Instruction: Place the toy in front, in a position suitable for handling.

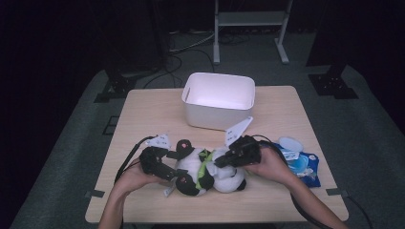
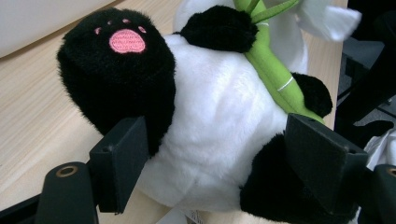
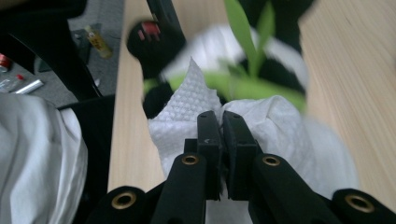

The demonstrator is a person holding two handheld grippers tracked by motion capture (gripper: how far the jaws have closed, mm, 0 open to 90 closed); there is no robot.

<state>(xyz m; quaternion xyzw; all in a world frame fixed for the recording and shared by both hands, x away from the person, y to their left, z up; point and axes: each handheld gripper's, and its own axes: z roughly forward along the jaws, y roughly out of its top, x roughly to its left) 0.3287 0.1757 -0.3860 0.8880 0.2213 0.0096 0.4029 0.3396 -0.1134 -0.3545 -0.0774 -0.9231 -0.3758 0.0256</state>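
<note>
Lying on its back near the front edge of the pale wooden table, the soft black-and-white plush panda with its green felt bamboo stalk looks light, squashy and yielding. The left gripper straddles its lower body, jaws wide, pads pressing into the fur. The right gripper is clenched on a thin, limp white embossed wipe, easily torn, against the panda's belly.

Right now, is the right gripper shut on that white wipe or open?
Shut on it. In the right gripper view, the right gripper has its jaws pressed together with the white wipe pinched between them, over the panda toy.
</note>
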